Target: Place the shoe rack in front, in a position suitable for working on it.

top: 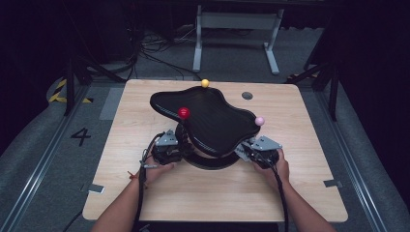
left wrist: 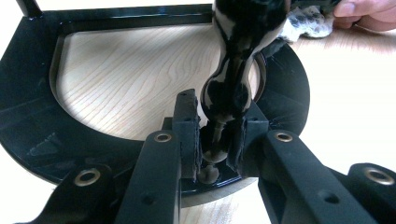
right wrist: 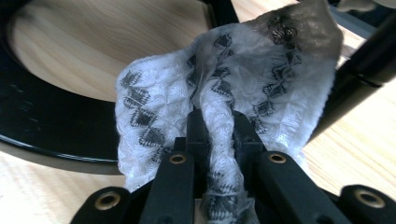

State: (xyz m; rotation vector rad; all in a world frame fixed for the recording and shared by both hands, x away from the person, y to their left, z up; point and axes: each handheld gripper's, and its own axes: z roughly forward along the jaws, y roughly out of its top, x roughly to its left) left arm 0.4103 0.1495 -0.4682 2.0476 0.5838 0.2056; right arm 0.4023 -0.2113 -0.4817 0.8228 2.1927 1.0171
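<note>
Between right fingers (right wrist: pixel 246 135), cloth (right wrist: pixel 224 93) pinched

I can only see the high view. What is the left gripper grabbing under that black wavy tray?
Observer: The left gripper is shut on a glossy black curvy post that rises from the black ring base.
Operator: And the right one?
Observer: The right gripper pinches a white cloth with dark grey diamond patterns.
Operator: Is the cloth touching the stand?
Observer: It hangs just in front of the ring base, beside a black leg; I cannot tell whether it touches.
</note>
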